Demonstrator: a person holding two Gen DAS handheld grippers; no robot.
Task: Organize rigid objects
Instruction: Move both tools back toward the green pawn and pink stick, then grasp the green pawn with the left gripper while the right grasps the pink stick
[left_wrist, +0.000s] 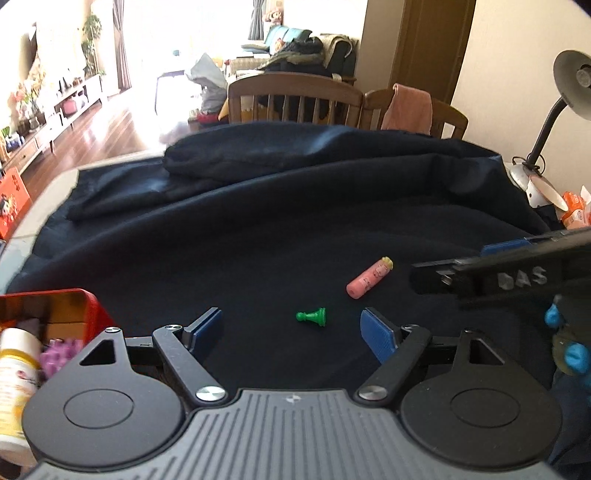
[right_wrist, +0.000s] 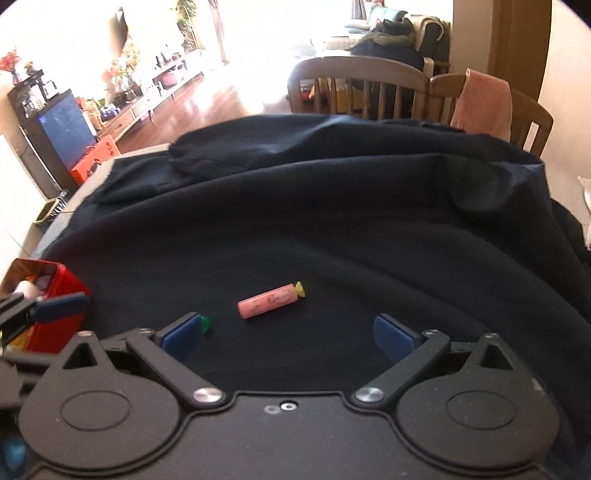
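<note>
A small green pawn (left_wrist: 312, 316) lies on its side on the dark cloth, between the fingers of my open, empty left gripper (left_wrist: 293, 330). A pink cylinder with a yellow end (left_wrist: 369, 277) lies just beyond it to the right. In the right wrist view the pink cylinder (right_wrist: 269, 301) lies ahead of my open, empty right gripper (right_wrist: 291, 334), and the green pawn (right_wrist: 205, 324) is partly hidden behind the left finger. A red tin box (left_wrist: 62, 310) holding a white bottle (left_wrist: 16, 373) and a purple toy (left_wrist: 59, 352) stands at the left, seen also in the right wrist view (right_wrist: 48, 295).
The dark cloth (left_wrist: 277, 221) covers the table and bunches into folds at the back. Two wooden chairs (left_wrist: 295, 98) stand behind the table. A desk lamp (left_wrist: 554, 122) and packets sit at the far right. The right gripper's body (left_wrist: 517, 273) shows at the right edge.
</note>
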